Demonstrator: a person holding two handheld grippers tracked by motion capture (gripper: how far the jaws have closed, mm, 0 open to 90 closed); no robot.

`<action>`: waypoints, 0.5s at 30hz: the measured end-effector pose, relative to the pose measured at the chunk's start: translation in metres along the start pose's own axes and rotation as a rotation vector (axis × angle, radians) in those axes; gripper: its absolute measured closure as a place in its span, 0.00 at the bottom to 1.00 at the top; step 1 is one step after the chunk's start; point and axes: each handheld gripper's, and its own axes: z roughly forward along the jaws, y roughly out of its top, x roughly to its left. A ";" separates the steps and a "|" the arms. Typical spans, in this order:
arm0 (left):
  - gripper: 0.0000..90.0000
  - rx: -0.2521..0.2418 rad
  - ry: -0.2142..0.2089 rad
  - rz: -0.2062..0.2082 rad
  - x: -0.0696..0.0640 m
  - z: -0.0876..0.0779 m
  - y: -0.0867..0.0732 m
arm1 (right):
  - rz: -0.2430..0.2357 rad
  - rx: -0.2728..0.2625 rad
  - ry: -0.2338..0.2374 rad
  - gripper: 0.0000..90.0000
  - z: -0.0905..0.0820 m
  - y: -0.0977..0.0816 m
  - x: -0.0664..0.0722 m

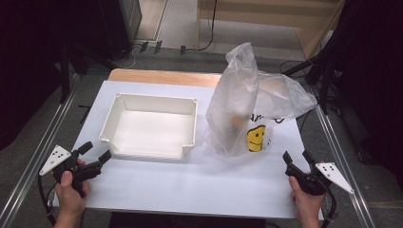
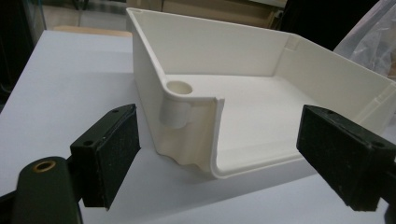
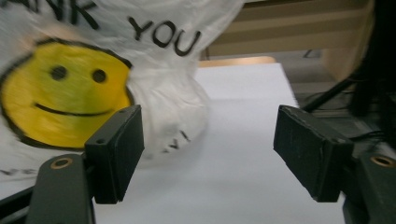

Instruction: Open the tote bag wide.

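White worktop (image 1: pixel 190 185) with a white tray (image 1: pixel 151 124), nothing in it; right of the tray a plastic bag (image 1: pixel 247 104), contents unclear; left tongs (image 1: pixel 93 155) and right tongs (image 1: pixel 297 164) both wide open, gripping nothing.

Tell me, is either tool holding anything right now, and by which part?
Nothing is held. The left tool stands open short of the white tray, near its front corner. The right tool stands open beside the plastic bag, with no contact.
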 end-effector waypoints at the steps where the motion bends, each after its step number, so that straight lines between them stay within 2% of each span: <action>1: 0.15 -0.001 -0.002 0.000 0.000 0.000 0.000 | 0.013 -0.009 0.021 0.29 -0.001 0.001 0.000; 5: 0.15 -0.009 -0.023 -0.008 -0.003 -0.001 0.003 | -0.008 -0.016 0.044 0.29 -0.003 0.005 0.008; 10: 0.15 -0.015 -0.043 0.006 -0.011 -0.001 0.007 | -0.038 0.001 0.040 0.30 0.001 0.004 0.015; 15: 0.15 -0.014 -0.041 0.014 -0.015 -0.001 0.009 | -0.033 0.008 0.041 0.31 0.003 0.004 0.019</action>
